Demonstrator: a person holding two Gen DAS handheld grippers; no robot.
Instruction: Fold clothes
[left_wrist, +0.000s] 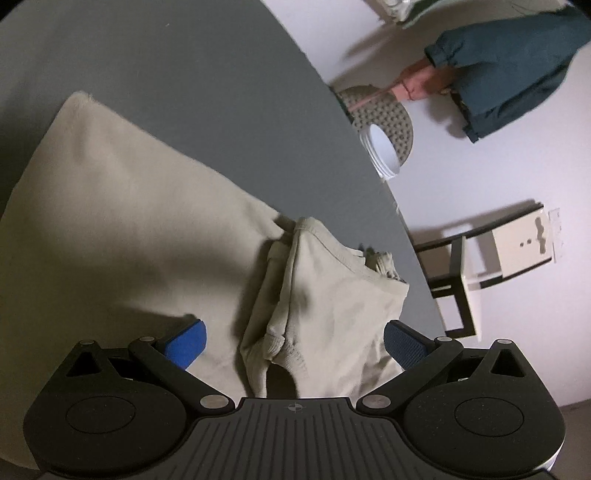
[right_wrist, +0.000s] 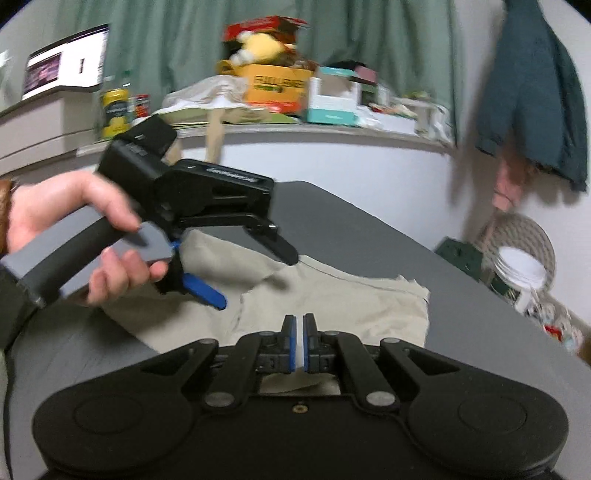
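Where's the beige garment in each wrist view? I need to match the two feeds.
Left wrist view: the beige garment fills the lower left and centre, its bunched ribbed edge between the open left claw.
Right wrist view: it lies flat mid-frame on the grey table, just beyond the shut right claw.
Shared landmark: the teal jacket hanging on the wall.

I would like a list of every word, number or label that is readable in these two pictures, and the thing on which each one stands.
None can be read for certain.
Yellow box on the shelf: dark print, too blurred to read.
Left hand-held gripper: small pale lettering on its black body, too blurred.
Yellow can: label blurred.
Screen: content blurred.
White box on the wall: only cut-out shapes, no words.
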